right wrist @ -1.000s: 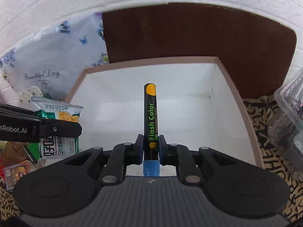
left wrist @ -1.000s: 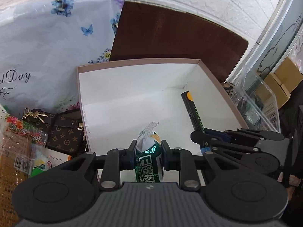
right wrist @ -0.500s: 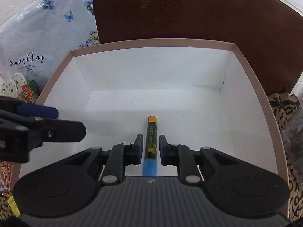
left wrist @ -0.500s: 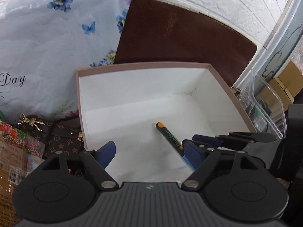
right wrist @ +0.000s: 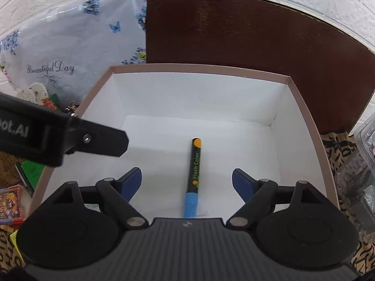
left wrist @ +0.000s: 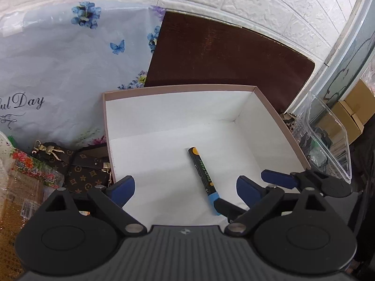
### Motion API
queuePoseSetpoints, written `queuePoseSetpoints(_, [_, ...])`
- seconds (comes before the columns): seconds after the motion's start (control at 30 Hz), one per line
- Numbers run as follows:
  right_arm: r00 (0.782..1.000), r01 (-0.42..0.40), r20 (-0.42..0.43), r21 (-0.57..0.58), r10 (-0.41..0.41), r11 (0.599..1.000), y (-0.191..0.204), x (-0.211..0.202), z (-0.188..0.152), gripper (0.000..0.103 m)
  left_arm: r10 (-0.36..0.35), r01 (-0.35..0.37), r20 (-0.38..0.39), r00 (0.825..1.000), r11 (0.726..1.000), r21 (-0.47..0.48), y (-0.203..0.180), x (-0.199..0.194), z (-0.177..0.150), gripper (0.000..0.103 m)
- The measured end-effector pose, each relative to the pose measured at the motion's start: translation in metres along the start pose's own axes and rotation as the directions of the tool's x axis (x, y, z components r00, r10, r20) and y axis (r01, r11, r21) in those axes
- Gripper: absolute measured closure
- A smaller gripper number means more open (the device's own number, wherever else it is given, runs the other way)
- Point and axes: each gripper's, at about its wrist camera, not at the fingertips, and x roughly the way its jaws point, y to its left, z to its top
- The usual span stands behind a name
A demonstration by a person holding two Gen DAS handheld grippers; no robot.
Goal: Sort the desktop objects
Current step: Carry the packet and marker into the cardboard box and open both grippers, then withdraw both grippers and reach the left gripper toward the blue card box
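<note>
A black marker [right wrist: 195, 164] with an orange end and a blue cap lies flat on the floor of the white box [right wrist: 199, 66]. My right gripper [right wrist: 187, 181] hovers over its cap end. Its jaws are opening and stand wide on either side of the marker without touching it. In the left wrist view the same marker [left wrist: 202, 171] lies in the box [left wrist: 178, 87]. My left gripper [left wrist: 185, 187] is over the box's near left part, its jaws opening with nothing between the pads. One finger [right wrist: 93, 138] of the left gripper crosses the right wrist view. No snack packet shows in the box.
A brown patterned bag [left wrist: 82, 171] and snack packets [left wrist: 30, 175] lie left of the box. A clear plastic container [left wrist: 328, 140] stands to its right. Behind it are a dark brown board [left wrist: 222, 53] and a floral sheet [left wrist: 70, 70]. Small card packs [right wrist: 9, 201] sit at the near left.
My left gripper opened and the green snack packet it held is out of view. My right gripper set the marker down on the box floor and opened.
</note>
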Motion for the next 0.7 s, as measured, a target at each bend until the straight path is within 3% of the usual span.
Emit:
queuePoseSetpoints(0.23, [0.999, -0.019, 0.028, -0.029, 0.02, 0.999, 0.019, -0.024, -0.004, 0.02, 0.056, -0.057, 0.038, 0.998, 0.998, 0.031, -0.002, -0.023, -0.008, 0.007])
queuePoseSetpoints(0.5, [0.997, -0.033, 0.063, -0.05, 0.036, 0.998, 0.036, -0.054, -0.008, 0.017, 0.075, -0.076, 0.07, 0.995, 0.997, 0.014, -0.002, -0.052, -0.026, 0.006])
queuePoseSetpoints(0.7, [0.995, -0.053, 0.081, -0.063, 0.058, 0.997, 0.046, -0.076, -0.015, 0.017, 0.088, -0.089, 0.146, 0.985, 0.996, -0.001, 0.006, -0.089, -0.056, 0.006])
